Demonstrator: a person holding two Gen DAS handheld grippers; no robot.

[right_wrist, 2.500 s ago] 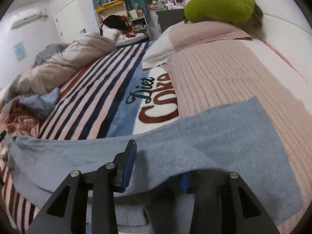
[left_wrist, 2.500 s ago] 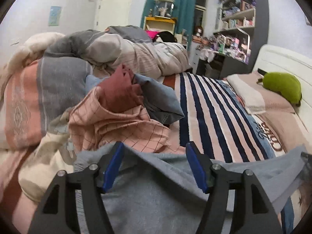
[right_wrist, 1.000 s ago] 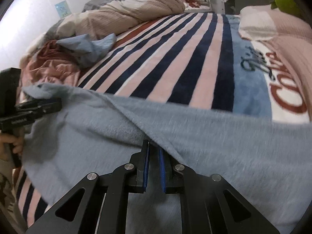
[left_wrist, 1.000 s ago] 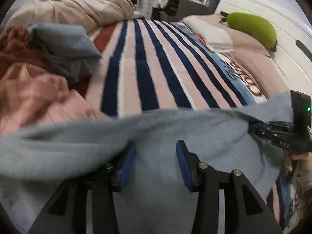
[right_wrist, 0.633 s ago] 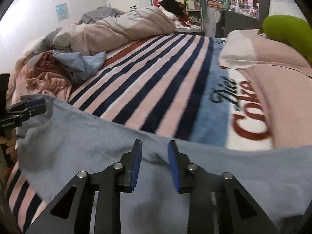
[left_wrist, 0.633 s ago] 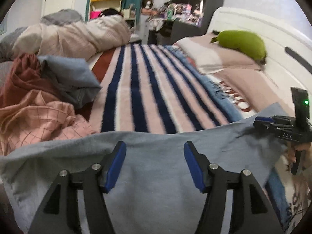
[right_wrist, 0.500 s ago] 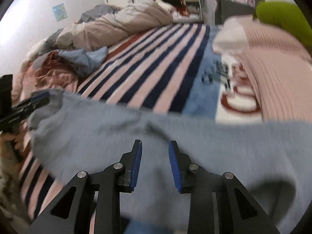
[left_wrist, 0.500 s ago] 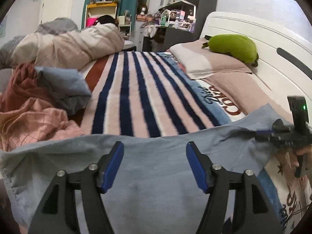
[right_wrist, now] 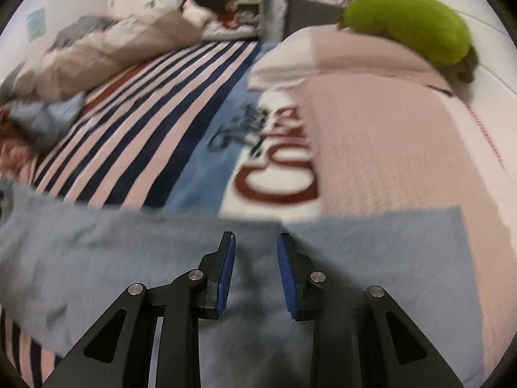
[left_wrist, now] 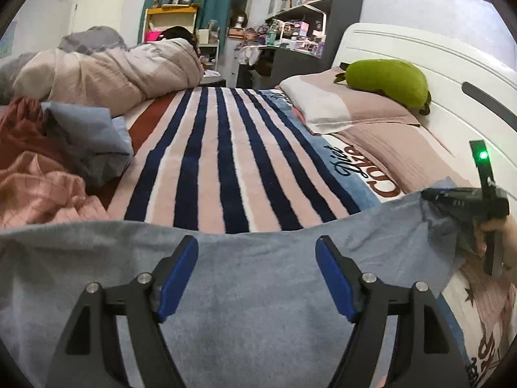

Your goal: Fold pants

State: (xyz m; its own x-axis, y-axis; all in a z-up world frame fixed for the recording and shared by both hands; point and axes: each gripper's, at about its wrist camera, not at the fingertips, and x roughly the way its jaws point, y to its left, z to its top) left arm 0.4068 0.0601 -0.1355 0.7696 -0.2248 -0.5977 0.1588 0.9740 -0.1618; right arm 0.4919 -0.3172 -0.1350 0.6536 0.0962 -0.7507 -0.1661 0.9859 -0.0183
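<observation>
Pants [left_wrist: 258,307]: flat along bed's [left_wrist: 226,161] near edge. Left gripper [left_wrist: 257,273] wide open, empty; right gripper [right_wrist: 255,270] part-open, empty. Grip both ends level before folding.

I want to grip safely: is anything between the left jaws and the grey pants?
Nothing visible. The left gripper stands open right over the pants, with only bare grey cloth between its jaws. The clothes pile lies apart, further left on the blanket.
</observation>
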